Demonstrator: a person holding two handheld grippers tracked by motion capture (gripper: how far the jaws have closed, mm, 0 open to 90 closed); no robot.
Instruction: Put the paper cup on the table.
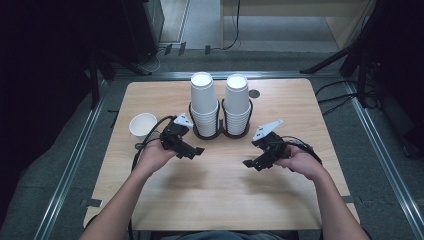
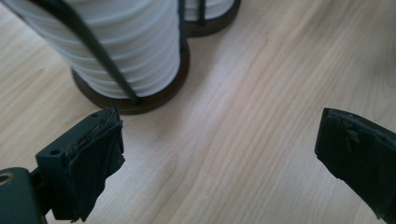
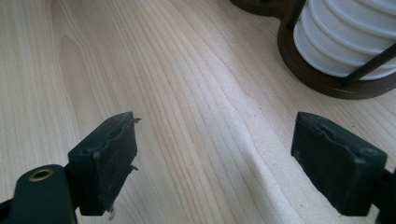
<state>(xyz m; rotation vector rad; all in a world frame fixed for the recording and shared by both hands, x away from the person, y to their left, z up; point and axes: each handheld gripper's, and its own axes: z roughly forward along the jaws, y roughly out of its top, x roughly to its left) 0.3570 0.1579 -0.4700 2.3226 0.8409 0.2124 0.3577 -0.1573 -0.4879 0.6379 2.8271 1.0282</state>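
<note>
Worktop (image 1: 220, 195) of pale wood grain with rounded corners, set on grey carpeted floor (image 1: 50, 170) and flanked left and right by metal rails (image 1: 67, 165) running away from the camera. Dim room around it: dark equipment (image 1: 142, 25) at the far left, black stand legs (image 1: 340, 57) at the far right, light wooden furniture (image 1: 300, 15) at the back, loose cables (image 1: 345, 97) on the floor off the right edge. Toward the far middle of the worktop, a dark twin-ring holder (image 1: 220, 131) with thin upright wires, carrying two tall stacks of white paper cups (image 1: 204, 102) side by side, bottoms up. Just behind the right stack, a small dark round disc (image 1: 254, 93) in the wood. Near the left edge, well apart from the stacks, a single white cup (image 1: 142, 125) standing upright and open. Left gripper (image 1: 192, 151) held in the left hand (image 1: 155, 155) in front of the left stack, jaws spread wide with nothing but bare wood between them; in the left gripper view, holder base and ribbed cup rims close ahead at upper left. Right gripper (image 1: 252, 164) held in the right hand (image 1: 300, 161) in front of the right stack, jaws likewise wide apart and holding nothing; in the right gripper view, holder base and cups at upper right. Both grippers angled inward toward each other, forearms entering from the near edge.
</note>
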